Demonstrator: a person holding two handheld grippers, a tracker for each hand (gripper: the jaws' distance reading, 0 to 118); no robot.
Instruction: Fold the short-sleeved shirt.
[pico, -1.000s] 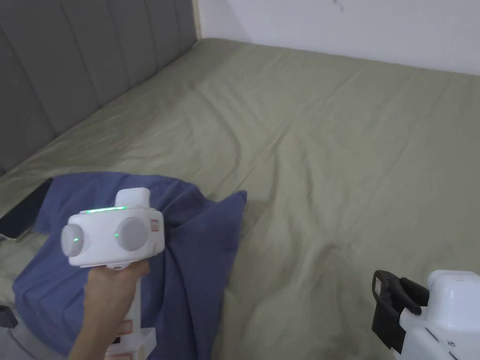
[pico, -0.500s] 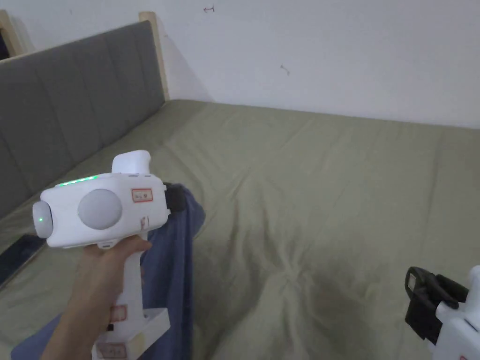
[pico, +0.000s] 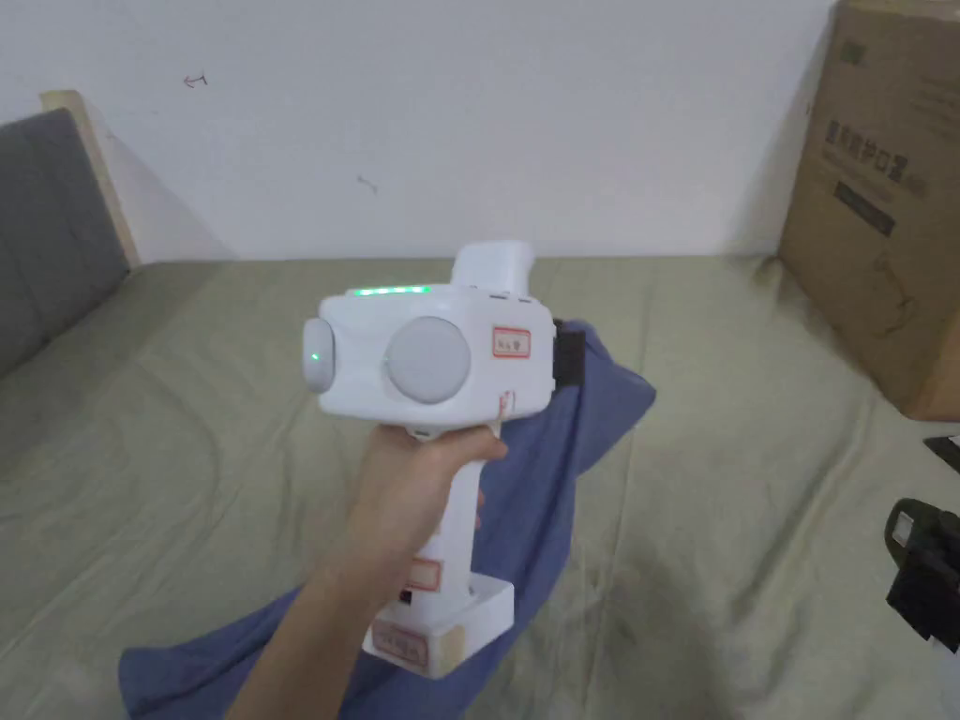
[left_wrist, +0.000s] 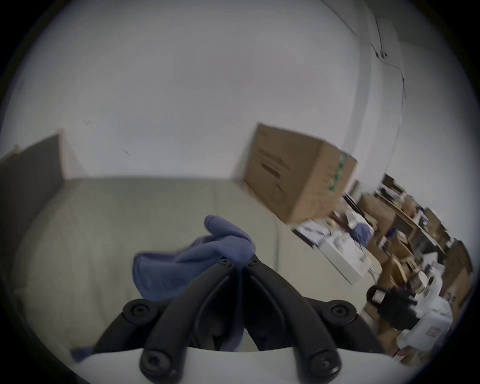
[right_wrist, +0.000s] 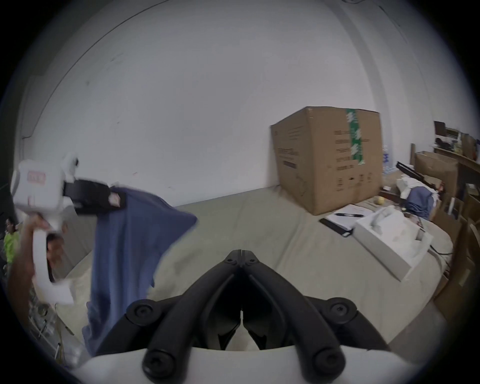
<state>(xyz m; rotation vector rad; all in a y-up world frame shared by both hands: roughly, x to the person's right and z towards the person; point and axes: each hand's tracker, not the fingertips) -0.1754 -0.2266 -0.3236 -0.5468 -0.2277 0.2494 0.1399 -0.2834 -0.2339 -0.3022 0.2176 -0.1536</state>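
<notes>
Far left in the head view: grey headboard (pico: 47, 225) against the white wall (pico: 469, 122), olive-green bed (pico: 187, 450) running out from it.

My left gripper (left_wrist: 240, 262) is raised over the middle of the bed, held in my left hand (pico: 422, 478). In the left gripper view its jaws are closed on a bunched fold of the blue short-sleeved shirt (pico: 572, 441), with cloth sticking out past the tips and some running down between the jaws. From that pinch the shirt hangs down; its lower end trails onto the bed near the bottom left edge of the head view. The right gripper view shows the same thing from the side: shirt (right_wrist: 124, 241) draped below the left gripper (right_wrist: 114, 200), one corner flaring out to the right.

My right gripper (right_wrist: 241, 253) is low at the right, well apart from the shirt. Its jaws are together, tips meeting with nothing between them.

Right of that: cardboard box (pico: 891, 187) standing on the bed by the wall. Just beside it in the right gripper view, a clipboard with pen (right_wrist: 342, 218) and a white tray (right_wrist: 389, 239).
</notes>
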